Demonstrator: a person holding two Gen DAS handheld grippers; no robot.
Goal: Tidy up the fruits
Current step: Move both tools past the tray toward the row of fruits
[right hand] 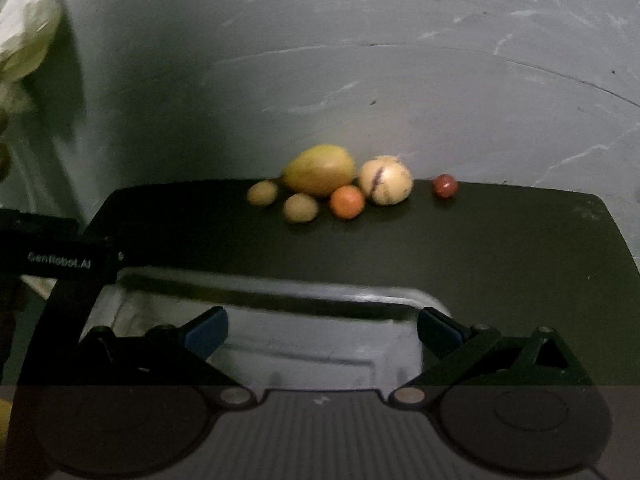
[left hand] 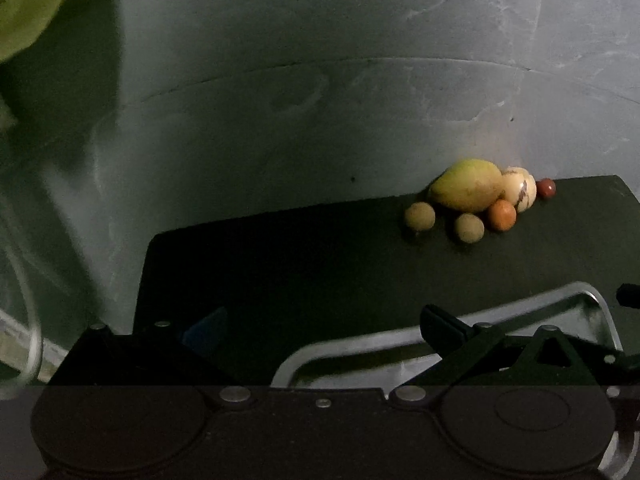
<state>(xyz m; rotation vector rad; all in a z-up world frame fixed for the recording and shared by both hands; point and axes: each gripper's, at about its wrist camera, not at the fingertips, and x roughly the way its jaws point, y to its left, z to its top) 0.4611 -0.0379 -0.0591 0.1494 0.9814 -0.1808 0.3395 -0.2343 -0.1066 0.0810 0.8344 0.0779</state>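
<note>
A cluster of fruit lies at the far edge of a black table (right hand: 500,248) against the wall: a yellow-green mango (right hand: 319,169) (left hand: 466,185), a cream striped melon-like fruit (right hand: 386,179) (left hand: 522,188), a small orange (right hand: 347,201) (left hand: 501,214), two tan round fruits (right hand: 262,193) (right hand: 300,207) (left hand: 419,216) (left hand: 469,227), and a small red fruit (right hand: 445,185) (left hand: 545,187). An empty metal tray (right hand: 280,292) (left hand: 520,308) sits on the near side. My right gripper (right hand: 322,330) is open over the tray. My left gripper (left hand: 320,324) is open, left of the tray.
A grey scratched wall (right hand: 360,80) rises right behind the fruit. A pale green bag-like thing (left hand: 32,12) hangs at the upper left. The table's left edge drops off near my left gripper. The left gripper's body (right hand: 60,260) shows at the left of the right wrist view.
</note>
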